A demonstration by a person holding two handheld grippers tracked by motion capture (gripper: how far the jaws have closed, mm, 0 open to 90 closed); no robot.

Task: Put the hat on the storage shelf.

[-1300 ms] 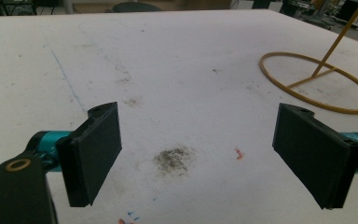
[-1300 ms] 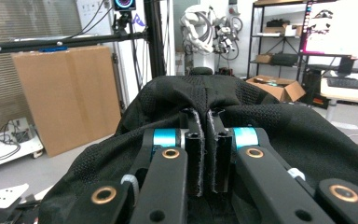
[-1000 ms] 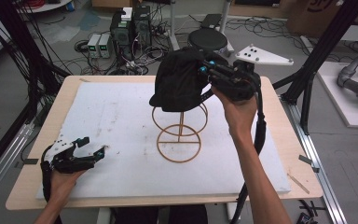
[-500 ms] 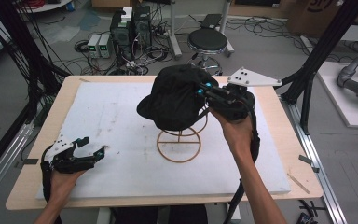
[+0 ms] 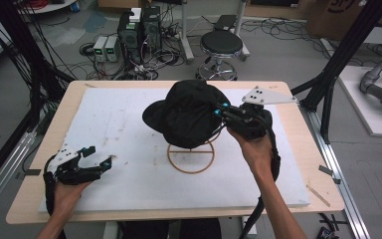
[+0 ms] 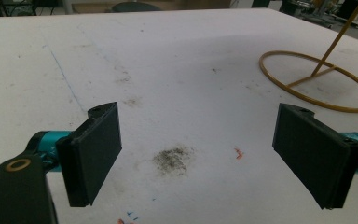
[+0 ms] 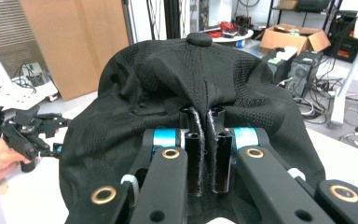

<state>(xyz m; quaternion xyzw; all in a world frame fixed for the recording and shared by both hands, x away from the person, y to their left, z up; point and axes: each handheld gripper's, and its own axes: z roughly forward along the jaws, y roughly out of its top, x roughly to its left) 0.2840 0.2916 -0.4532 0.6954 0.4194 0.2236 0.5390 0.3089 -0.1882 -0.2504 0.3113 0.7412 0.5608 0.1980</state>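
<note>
A black cap [image 5: 189, 113] hangs over the top of a gold wire stand [image 5: 191, 158] in the middle of the white board. My right gripper [image 5: 220, 111] is shut on the cap's fabric at its right side. In the right gripper view the two jaws pinch a fold of the cap [image 7: 196, 70] between them, and my right gripper [image 7: 205, 140] sits low in the frame. My left gripper [image 5: 95, 158] rests open on the board at the front left, with nothing between its jaws. In the left gripper view my left gripper [image 6: 198, 154] faces the stand's base ring [image 6: 317, 81].
The white board [image 5: 119, 119] lies on a wooden table [image 5: 308, 149]. A stool [image 5: 221, 45], power boxes and cables stand on the floor behind the table. Black frame posts rise at both sides. The person's other hand shows at the left of the right gripper view.
My right gripper has carried the cap down and to the left onto the stand, so the cap now covers the stand's upper rings. The left gripper has stayed put.
</note>
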